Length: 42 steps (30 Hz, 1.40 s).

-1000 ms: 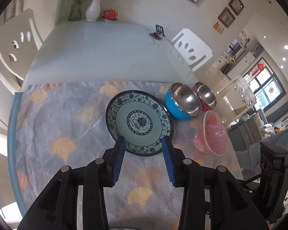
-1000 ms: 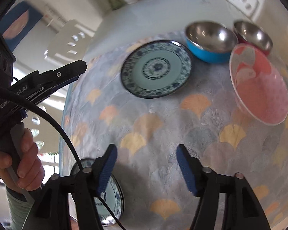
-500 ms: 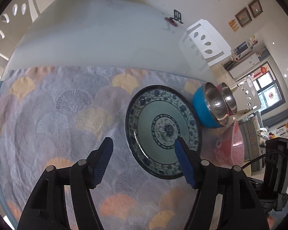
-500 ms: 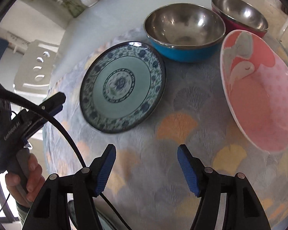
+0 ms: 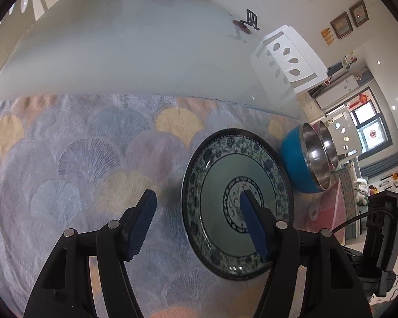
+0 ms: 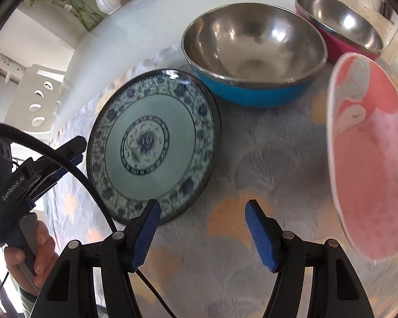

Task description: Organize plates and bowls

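Hovering over patterned plate [image 5: 236,201] | left gripper [image 5: 197,225] agape, "GenRobot.AI" printed | right gripper [image 6: 203,232] agape, empty

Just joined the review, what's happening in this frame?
A person holds a gripper in each hand over a patterned cloth. Both are open and empty. The left gripper straddles the left rim of the blue-and-white plate. The right gripper is near that plate's edge. Beside it sit a blue steel bowl, a pink steel bowl and a pink patterned bowl.
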Motion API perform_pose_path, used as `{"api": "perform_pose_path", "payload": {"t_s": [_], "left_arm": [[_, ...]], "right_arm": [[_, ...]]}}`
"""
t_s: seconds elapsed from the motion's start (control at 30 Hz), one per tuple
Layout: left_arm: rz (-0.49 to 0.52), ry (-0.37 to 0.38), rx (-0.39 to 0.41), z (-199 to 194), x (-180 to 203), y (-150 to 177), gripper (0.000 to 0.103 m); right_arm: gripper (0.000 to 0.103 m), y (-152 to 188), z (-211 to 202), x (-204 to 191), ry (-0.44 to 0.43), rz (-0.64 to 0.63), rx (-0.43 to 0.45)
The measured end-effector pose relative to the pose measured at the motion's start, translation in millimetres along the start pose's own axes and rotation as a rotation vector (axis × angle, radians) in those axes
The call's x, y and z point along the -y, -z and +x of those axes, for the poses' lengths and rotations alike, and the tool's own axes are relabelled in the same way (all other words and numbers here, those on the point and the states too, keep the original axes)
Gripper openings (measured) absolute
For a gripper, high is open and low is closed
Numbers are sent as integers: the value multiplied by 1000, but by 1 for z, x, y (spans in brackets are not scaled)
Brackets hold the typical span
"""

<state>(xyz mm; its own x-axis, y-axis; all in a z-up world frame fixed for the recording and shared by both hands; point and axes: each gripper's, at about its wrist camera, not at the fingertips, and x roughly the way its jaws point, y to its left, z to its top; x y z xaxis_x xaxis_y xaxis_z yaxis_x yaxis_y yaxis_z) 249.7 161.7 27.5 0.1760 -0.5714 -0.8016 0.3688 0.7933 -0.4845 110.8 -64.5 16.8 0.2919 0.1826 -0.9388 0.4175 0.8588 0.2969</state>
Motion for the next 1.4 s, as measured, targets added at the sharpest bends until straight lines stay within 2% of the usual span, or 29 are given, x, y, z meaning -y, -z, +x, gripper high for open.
{"api": "perform_pose_path", "payload": {"t_s": [0.07,0.13,0.3,0.4,0.43,0.67,1.0,1.17,1.4], "left_arm": [[5,-6,-4,7,0,-4,62],[13,-13,-12,15,1,-8,56],[37,-15,-14,24,4,-16,45],[42,-5,-7,27,5,-18,43],[43,4,-9,28,6,-18,38],[44,-3,11,21,9,-7,37],[-13,-61,81,-32,7,38,37],[-46,-64,166,-79,21,67,37],[-73,-93,286,-142,52,111,37]], "right_arm": [[64,-6,4,-2,0,-1,9],[64,-12,7,-5,-3,0,17],[52,-22,21,-10,14,-16,16],[46,-21,23,-16,44,-62,40],[45,-22,24,-19,52,-77,43],[45,-18,23,-31,74,-133,38],[45,10,-7,-58,24,-261,39],[45,32,-35,-67,-11,-314,54],[46,73,-99,-84,-86,-369,126]]}}
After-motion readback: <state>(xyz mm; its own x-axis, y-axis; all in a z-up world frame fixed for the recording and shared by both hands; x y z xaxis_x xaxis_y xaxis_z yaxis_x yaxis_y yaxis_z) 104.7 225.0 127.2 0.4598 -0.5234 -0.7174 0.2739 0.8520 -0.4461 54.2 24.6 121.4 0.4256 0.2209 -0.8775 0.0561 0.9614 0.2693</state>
